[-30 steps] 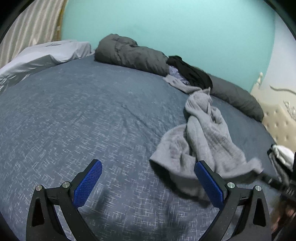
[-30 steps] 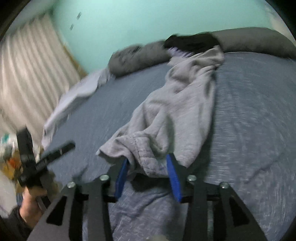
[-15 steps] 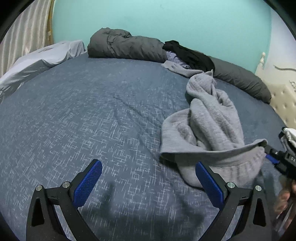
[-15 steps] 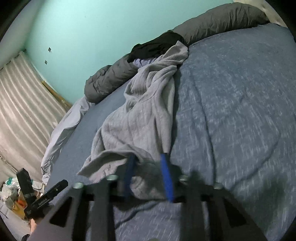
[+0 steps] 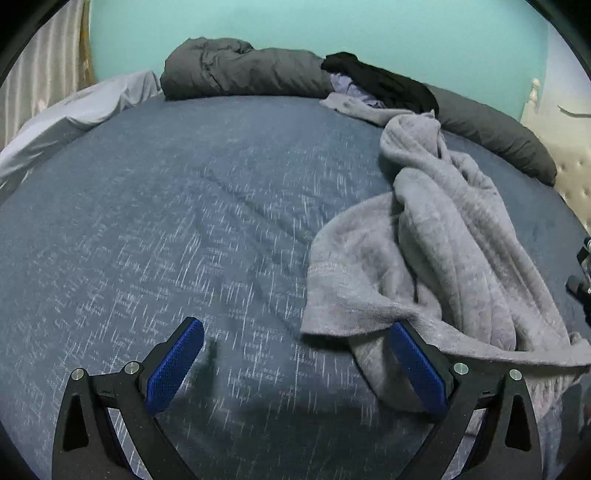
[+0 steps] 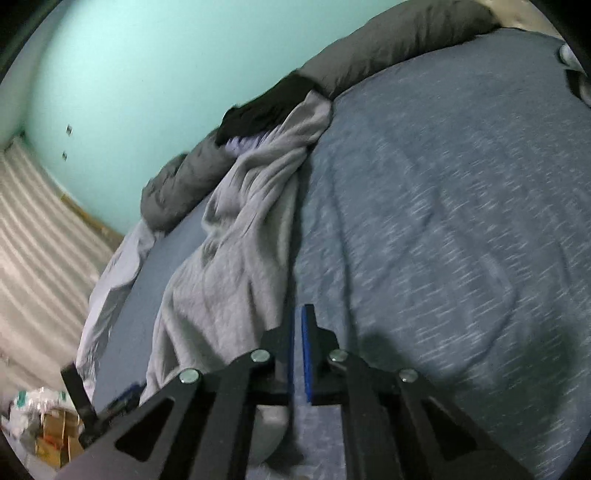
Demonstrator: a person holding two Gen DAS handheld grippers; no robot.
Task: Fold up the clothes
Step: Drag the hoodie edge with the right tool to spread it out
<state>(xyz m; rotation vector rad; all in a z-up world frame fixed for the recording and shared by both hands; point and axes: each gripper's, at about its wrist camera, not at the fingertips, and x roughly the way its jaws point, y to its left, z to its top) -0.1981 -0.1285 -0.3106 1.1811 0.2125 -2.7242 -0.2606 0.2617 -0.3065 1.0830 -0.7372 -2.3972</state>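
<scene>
Garment (image 5: pixel 436 266) lies on bed (image 5: pixel 184 221), right of centre; pillows (image 5: pixel 243 72) behind; clothes pile (image 5: pixel 376 85) on pillows.

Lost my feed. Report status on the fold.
Left gripper open, empty. Right gripper shut on sweater edge. Sweater bunched on bed, unfolded. Nothing in the way.

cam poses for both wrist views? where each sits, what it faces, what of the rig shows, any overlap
Left wrist: rides the left claw, low over the blue bedspread, facing the teal wall; both blue pads show, spread wide, nothing between them.
Right wrist: rides the right claw, rolled sideways, looking along the grey garment towards the dark pillows; pads nearly together at the garment's near edge.
Shared: the grey garment, bedspread, pillows, black clothing, wall.
</scene>
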